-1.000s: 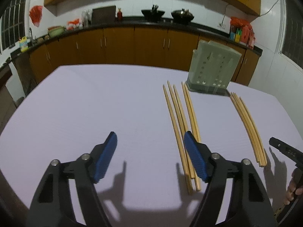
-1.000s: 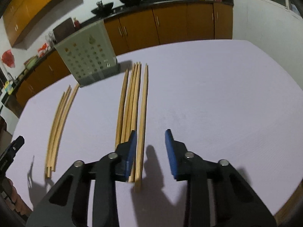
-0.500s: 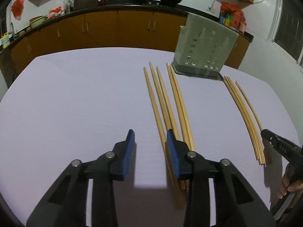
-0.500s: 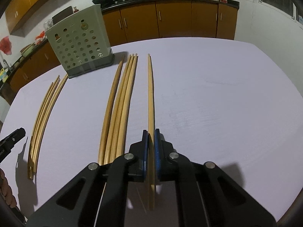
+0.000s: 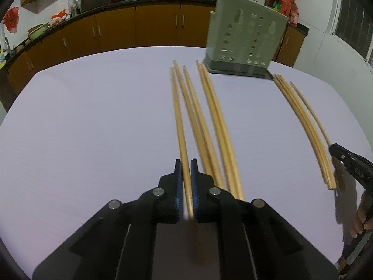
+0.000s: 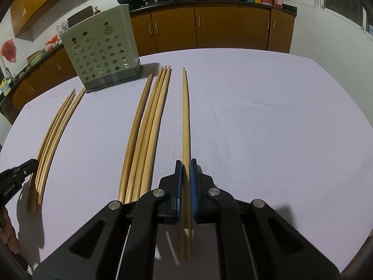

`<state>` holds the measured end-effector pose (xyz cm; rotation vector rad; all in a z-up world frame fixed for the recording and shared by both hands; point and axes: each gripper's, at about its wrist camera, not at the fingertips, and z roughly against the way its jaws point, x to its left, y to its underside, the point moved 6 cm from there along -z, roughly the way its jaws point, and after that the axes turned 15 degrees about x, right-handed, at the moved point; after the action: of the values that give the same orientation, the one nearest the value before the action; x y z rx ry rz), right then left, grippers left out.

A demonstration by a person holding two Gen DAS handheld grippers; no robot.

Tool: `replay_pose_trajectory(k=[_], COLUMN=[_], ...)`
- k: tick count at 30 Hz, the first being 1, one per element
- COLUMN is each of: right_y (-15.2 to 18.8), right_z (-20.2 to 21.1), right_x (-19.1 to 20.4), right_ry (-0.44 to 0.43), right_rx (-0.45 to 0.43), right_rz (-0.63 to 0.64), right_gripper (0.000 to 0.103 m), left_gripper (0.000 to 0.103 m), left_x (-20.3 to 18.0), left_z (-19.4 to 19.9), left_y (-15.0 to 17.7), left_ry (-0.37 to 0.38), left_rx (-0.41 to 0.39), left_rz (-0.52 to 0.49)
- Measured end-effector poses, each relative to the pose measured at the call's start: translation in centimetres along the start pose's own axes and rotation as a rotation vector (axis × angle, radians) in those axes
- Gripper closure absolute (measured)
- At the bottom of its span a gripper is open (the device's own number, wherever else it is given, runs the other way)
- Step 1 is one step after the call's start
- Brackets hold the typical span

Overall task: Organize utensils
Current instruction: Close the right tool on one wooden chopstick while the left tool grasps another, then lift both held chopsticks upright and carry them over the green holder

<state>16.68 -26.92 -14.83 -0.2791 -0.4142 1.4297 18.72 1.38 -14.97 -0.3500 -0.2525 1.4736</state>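
Wooden chopsticks lie in two loose groups on the pale table, in front of a grey-green perforated utensil holder (image 5: pixel 244 44) (image 6: pixel 102 49). My left gripper (image 5: pixel 185 163) is shut on the leftmost chopstick (image 5: pixel 178 116) of its group (image 5: pixel 209 121), near the stick's close end. My right gripper (image 6: pixel 185 163) is shut on a single chopstick (image 6: pixel 185 116) that lies apart, right of the other sticks (image 6: pixel 149 128) in its group. Both held sticks point toward the holder. Each gripper's tip shows at the edge of the other's view.
The holder stands upright at the far side of the table (image 6: pixel 279 128). Brown kitchen cabinets (image 5: pixel 139 30) and a counter with pans run along the back wall. A hand (image 5: pixel 361 217) shows at the right edge of the left wrist view.
My left gripper came forward and down and closed from wide open onto the leftmost chopstick. My right gripper closed onto the single chopstick and has hardly moved.
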Motion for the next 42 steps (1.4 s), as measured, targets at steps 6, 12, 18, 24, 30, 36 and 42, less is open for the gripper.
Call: replay_pose_trajectory(k=[6, 12, 18, 24, 30, 36, 42], right_y=[-1.1, -1.2, -0.5, -1.2, -4.3, -7.0, -9.3], right_z=[-0.5, -0.6, -0.3, 2.0, 8.9, 12.6, 14.0], right_x=[-0.6, -1.4, -1.4, -1.6, -1.8, -1.4, -0.8], right_ry=[0.017, 0.008, 0.003, 0.004, 0.025, 0.016, 0.000], right_rx=[-0.009, -0.008, -0.008, -0.076, -0.283, -0.396, -0.442], right_rz=[-0.003, -0.023, -0.019, -0.017, 0.008, 0.016, 0.012], right_gripper=[0.095, 0.095, 0.095, 0.096, 0.096, 0.096, 0.096], left_gripper=[0.095, 0.093, 0.095, 0.095, 0.095, 0.095, 0.096], left_x=[2.9, 3.3, 3.1, 3.0, 4.1, 4.8, 4.9], left_z=[-0.5, -0.2, 0.2, 2.1, 9.8, 14.9, 16.6], left_y=[-1.7, -1.2, -0.1, -0.6, -3.7, -7.0, -9.5], left_ry=[-0.045, -0.043, -0.040, -0.049, -0.046, -0.041, -0.014], left_rx=[-0.013, -0.019, -0.027, -0.066, -0.274, -0.417, -0.455], left_rz=[0.035, 0.028, 0.026, 0.004, 0.017, 0.032, 0.029])
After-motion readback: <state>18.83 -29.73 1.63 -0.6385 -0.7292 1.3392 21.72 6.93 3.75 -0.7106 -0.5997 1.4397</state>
